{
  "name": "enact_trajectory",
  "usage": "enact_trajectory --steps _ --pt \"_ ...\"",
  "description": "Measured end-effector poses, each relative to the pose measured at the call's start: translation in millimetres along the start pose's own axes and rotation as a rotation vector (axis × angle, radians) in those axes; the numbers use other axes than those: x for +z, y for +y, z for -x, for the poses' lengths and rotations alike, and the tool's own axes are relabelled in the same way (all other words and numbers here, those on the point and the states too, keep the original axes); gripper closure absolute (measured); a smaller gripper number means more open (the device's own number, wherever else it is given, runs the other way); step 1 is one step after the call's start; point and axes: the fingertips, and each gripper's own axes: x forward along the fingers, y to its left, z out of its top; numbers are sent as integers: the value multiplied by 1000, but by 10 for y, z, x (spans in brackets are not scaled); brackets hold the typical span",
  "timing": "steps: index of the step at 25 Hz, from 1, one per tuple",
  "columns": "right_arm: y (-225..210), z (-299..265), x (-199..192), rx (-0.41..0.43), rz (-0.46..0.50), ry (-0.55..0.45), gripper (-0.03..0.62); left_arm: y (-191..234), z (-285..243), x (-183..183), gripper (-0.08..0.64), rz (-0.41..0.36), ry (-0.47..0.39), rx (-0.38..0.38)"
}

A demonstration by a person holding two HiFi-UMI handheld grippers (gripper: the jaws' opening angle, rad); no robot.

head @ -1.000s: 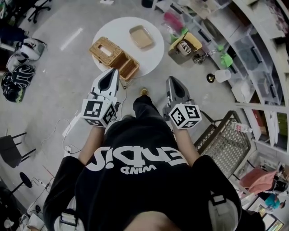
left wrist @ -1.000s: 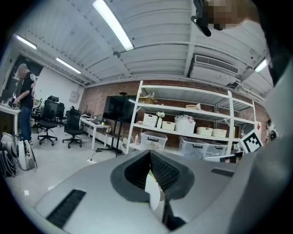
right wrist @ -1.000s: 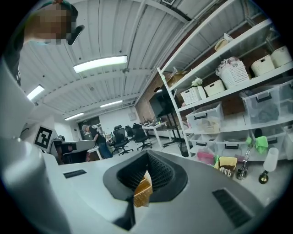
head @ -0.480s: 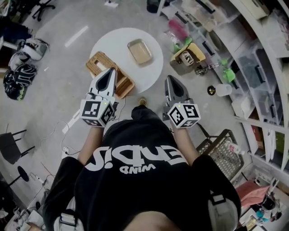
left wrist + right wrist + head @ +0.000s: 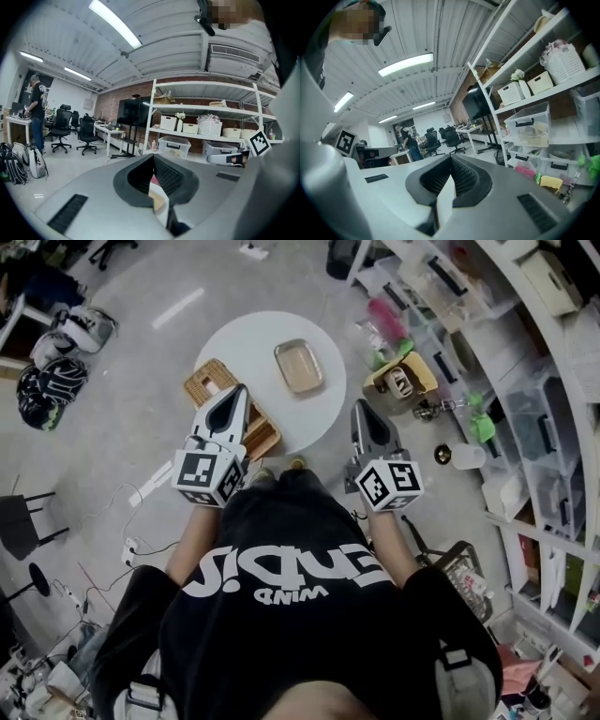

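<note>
The left gripper (image 5: 238, 393) has its 2 jaws pressed together and holds nothing. Its tip shows over the brown basket (image 5: 208, 381) on the round white table (image 5: 242, 338). The right gripper (image 5: 362, 407), closed and empty too, is beside the table.

Open workshop, shelving down one side

A grey concrete floor (image 5: 112, 418) spreads under a round white table (image 5: 244, 338) at 12 o'clock. Tall white shelving (image 5: 206, 109) runs from 1 to 4 o'clock against a brick wall (image 5: 105, 108), and black stools (image 5: 21, 526) sit at 9 o'clock. Strip lights (image 5: 115, 23) cross the ribbed metal ceiling (image 5: 159, 42) above desks (image 5: 110, 127) and black office chairs (image 5: 87, 136).
</note>
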Motion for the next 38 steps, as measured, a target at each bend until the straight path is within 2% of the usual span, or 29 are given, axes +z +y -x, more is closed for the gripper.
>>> enact_trajectory --steps 5,14,20,29,38 --pt "169 -126 73 -1 37 -11 595 162 8 94 561 -12 -5 -16" --pt "232 -231 57 -22 20 -9 591 225 -116 105 561 -13 2 -78" --pt "319 -300 34 -11 6 -5 533 239 -164 89 561 -13 3 -105" --pt "326 -480 -191 22 -46 52 331 263 -266 16 561 -11 23 -128" --pt "213 -787 -703 55 -120 178 320 361 -350 -69 561 -33 44 -126"
